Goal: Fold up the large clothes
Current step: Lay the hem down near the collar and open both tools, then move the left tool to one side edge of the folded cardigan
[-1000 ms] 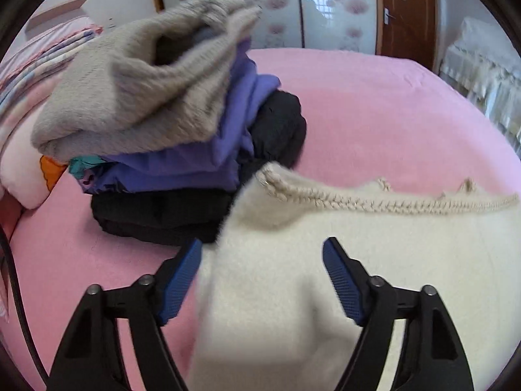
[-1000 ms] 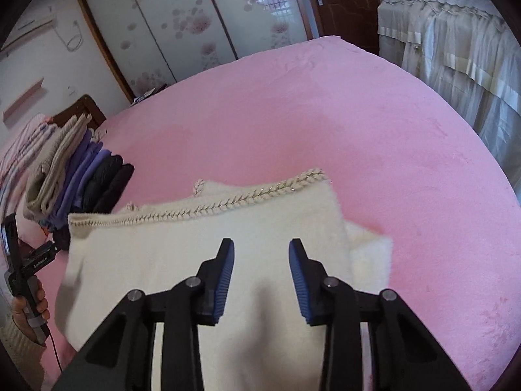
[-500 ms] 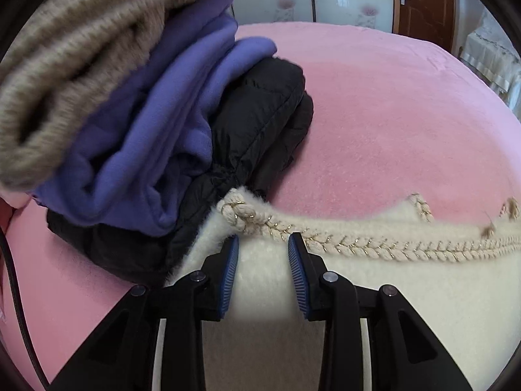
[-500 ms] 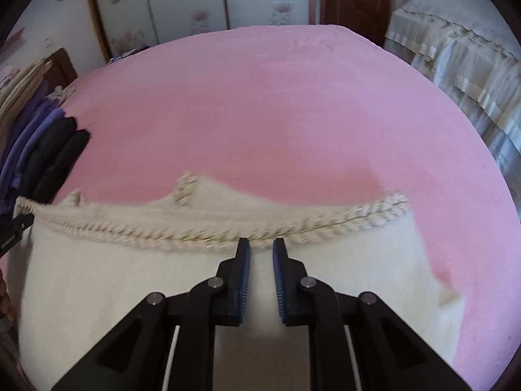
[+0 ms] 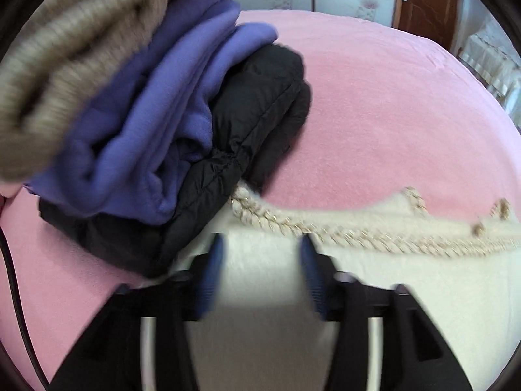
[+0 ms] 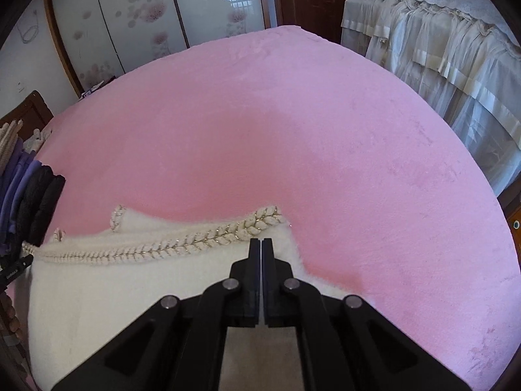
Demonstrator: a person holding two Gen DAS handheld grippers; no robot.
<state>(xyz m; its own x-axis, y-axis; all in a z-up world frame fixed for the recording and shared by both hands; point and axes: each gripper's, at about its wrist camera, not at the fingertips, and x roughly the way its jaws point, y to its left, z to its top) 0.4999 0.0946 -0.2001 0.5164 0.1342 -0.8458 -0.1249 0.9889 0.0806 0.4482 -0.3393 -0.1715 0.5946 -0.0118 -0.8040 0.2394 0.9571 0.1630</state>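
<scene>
The left gripper [image 5: 260, 254] is smeared by motion blur in the left wrist view, yet its blue pads are seen standing apart, having just been opening, with the cream sweater [image 5: 407, 293] under and between them and not pinched. The sweater's near part is cut off by the bottom of the frame. Its braided trim [image 5: 325, 231] runs across the middle, and its left end is tucked against the black jacket [image 5: 260, 104] of the folded pile [image 5: 136, 104], whose top is cut off at the upper left. In the right wrist view the right gripper [image 6: 261, 244] is pressed together at the trim's right end; whether fabric is caught cannot be told. Wide bare pink bed [image 6: 293, 123] is left open above and right of the sweater.
</scene>
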